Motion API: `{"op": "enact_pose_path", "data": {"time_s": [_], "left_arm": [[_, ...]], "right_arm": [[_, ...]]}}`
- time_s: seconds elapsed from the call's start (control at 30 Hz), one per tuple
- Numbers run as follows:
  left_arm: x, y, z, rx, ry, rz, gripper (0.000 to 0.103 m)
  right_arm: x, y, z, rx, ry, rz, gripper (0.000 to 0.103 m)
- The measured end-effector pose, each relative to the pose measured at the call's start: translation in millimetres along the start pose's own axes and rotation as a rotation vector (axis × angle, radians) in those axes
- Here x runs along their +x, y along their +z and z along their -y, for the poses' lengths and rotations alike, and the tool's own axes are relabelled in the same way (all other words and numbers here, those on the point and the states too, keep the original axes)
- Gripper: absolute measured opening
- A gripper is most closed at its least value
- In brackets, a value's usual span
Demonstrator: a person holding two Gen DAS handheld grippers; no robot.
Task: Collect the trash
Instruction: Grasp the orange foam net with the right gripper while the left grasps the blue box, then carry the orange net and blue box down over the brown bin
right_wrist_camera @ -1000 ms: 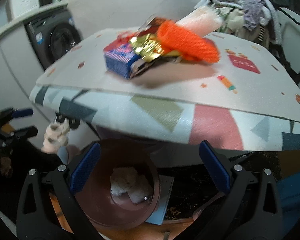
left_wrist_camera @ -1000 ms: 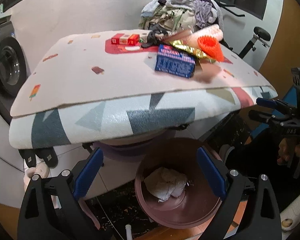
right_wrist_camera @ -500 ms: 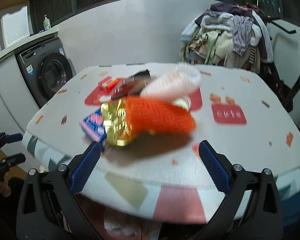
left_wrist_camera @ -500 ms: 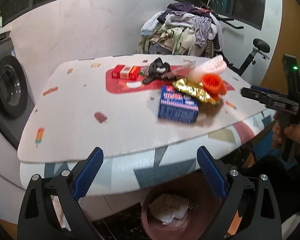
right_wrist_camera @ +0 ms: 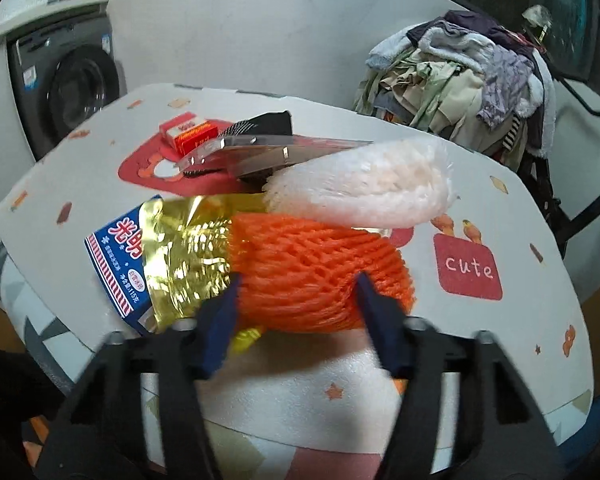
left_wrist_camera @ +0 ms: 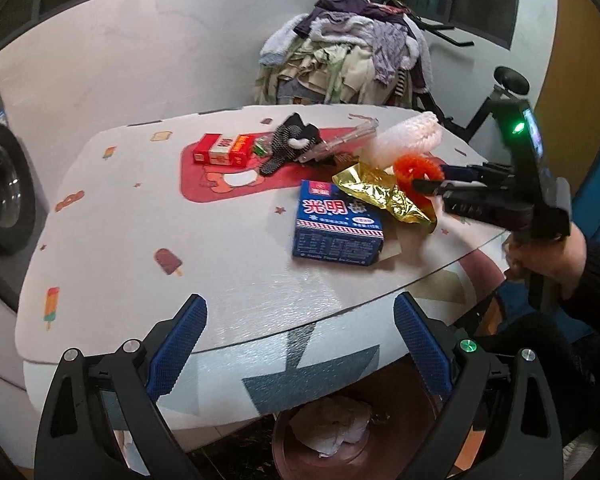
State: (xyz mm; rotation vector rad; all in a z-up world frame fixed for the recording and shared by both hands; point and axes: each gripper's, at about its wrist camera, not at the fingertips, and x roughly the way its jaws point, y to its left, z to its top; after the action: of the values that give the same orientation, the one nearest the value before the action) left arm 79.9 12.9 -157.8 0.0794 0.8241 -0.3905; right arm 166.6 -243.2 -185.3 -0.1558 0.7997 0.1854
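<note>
On the patterned worktop [left_wrist_camera: 148,216], the right claw [right_wrist_camera: 296,300], lower and clear of it a second ago, has risen so its half-closed fingers straddle the orange foam net [right_wrist_camera: 320,264], beside the gold wrapper [right_wrist_camera: 188,256], while the left claw [left_wrist_camera: 300,344] hangs wide before the blue carton [left_wrist_camera: 336,224].

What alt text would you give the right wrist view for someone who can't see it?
The right gripper reaches onto a patterned table, its fingers either side of an orange foam net. Around the net lie a gold foil wrapper, a blue carton and a white foam net; a clothes pile stands behind.
</note>
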Motion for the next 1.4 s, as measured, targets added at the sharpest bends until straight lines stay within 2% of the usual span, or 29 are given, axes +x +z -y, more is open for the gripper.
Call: {"op": "enact_pose_path", "data": {"time_s": [0.1,0.27,0.37,0.63,0.83,0.87,0.9,1.03,1.13,1.27,1.4], "left_arm": [[14,6,8,0.034,-0.011,-0.018,0.092],[44,21,27,0.102,-0.01,-0.058,0.092],[62,31,33,0.106,-0.011,-0.085,0.092],[105,57,41,0.096,-0.001,-0.146,0.095],[133,64,45,0.112,0.041,-0.199,0.095],[138,64,43,0.103,0.04,-0.216,0.091],[140,63,42,0.102,0.031,-0.23,0.079],[134,60,42,0.131,0.06,-0.246,0.079],[121,56,31,0.153,0.13,-0.247,0.079],[97,53,0,0.082,0.156,-0.221,0.079],[60,48,-23,0.019,0.149,-0.159,0.079]], "right_arm": [[-21,-3,14,0.053,0.029,0.057,0.033],[-62,0,39,0.16,0.049,0.168,0.03],[-80,2,49,0.203,0.037,0.214,0.03],[-98,-16,61,0.234,0.021,0.231,0.03],[-99,-26,71,0.27,0.019,0.226,0.03],[-99,-28,72,0.272,0.018,0.224,0.03],[-99,-29,73,0.273,0.016,0.223,0.03],[-100,-34,75,0.274,0.011,0.222,0.03],[-101,-36,76,0.28,0.01,0.222,0.03],[-102,-36,73,0.284,0.019,0.222,0.03],[-106,-34,62,0.263,0.038,0.224,0.03]]}}
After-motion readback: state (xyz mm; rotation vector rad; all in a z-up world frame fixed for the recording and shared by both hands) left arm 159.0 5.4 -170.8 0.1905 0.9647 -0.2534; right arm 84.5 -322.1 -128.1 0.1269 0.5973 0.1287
